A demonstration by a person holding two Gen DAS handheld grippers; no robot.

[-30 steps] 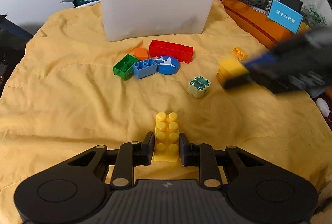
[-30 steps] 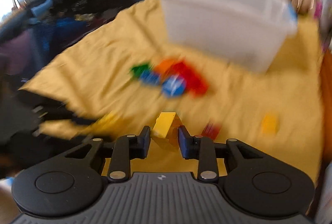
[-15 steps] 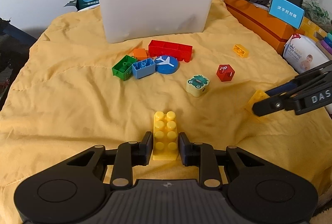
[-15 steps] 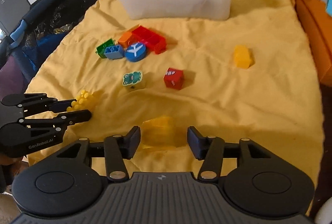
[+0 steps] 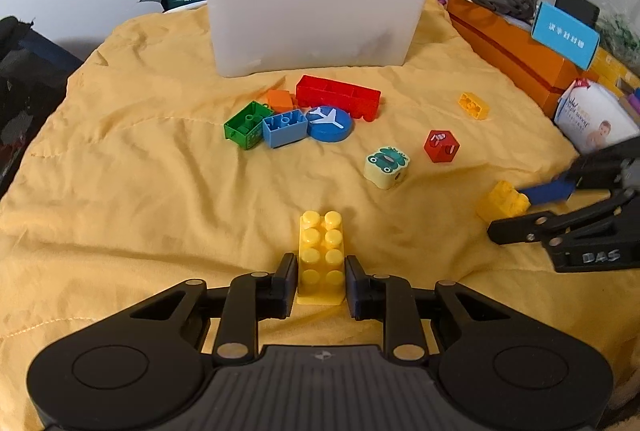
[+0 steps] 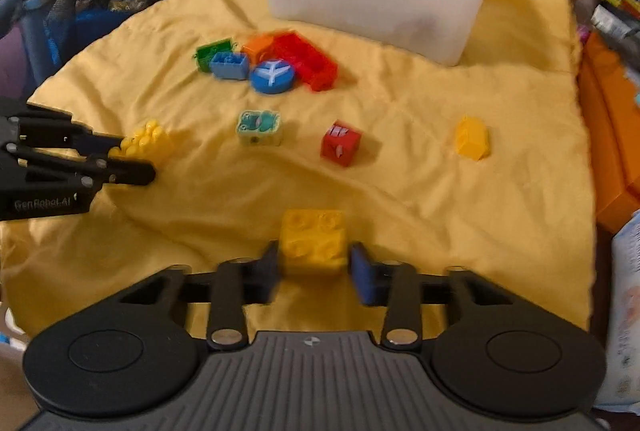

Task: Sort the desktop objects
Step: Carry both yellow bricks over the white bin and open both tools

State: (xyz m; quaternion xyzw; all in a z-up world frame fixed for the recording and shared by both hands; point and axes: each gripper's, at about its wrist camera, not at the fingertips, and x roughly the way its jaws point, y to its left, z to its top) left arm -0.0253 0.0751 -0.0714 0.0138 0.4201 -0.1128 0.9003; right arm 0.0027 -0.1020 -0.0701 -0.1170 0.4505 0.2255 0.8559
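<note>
- Cloth [image 5: 120,191], yellow and creased, covers the surface I work over and carries every toy.
- White plastic bin [image 5: 312,11] stands at the far edge of the cloth, open at the top; from my cameras I cannot see into it.
- My left gripper [image 5: 320,279] has its jaws pressed against both long sides of the long yellow brick [image 5: 322,251], studs up, its near end between the pads and its base on the cloth.
- My right gripper [image 6: 314,267] has its jaws spread, one on each side of the square yellow brick [image 6: 312,241]; a gap shows on the right side, and the brick sits on the cloth.
- Red long brick [image 5: 338,97] lies just in front of the bin, in a cluster with the orange brick [image 5: 280,100], green brick [image 5: 244,125], blue brick [image 5: 285,127] and blue airplane disc [image 5: 329,123].
- Frog block [image 5: 387,167] lies alone between that cluster and my grippers.
- Red cube [image 5: 441,146] sits just right of the frog block.
- Small yellow-orange brick [image 5: 473,105] lies well off to the right, near the orange box [image 5: 512,51].
</note>
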